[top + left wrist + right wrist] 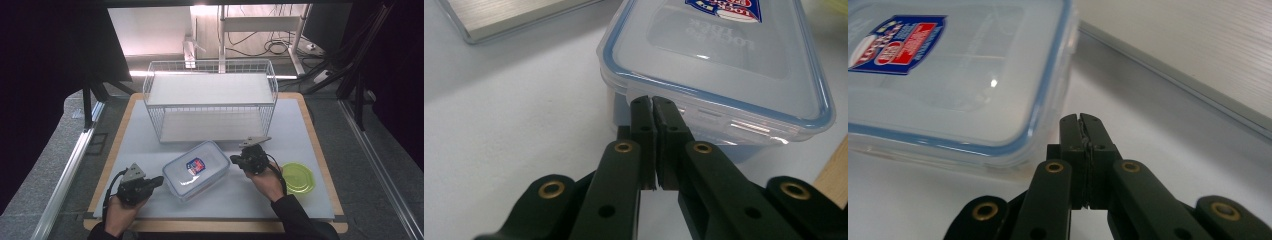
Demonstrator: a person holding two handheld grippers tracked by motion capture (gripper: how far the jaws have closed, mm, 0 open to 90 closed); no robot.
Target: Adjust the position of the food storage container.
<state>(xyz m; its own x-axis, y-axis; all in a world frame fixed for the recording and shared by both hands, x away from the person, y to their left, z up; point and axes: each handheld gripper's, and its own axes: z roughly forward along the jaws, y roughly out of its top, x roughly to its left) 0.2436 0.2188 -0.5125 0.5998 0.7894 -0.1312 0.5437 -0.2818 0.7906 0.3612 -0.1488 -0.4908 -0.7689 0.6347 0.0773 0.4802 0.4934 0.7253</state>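
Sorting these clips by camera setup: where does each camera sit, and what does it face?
High view: above the person's side, looking forward and down at the container and wire basket; both forearms show.
Left gripper view: behind shut fingers, facing the container's short end.
Right gripper view: behind shut fingers, beside its corner.
All share the container.

container (196, 170) before basket (210, 100) | lid (298, 178) right of container
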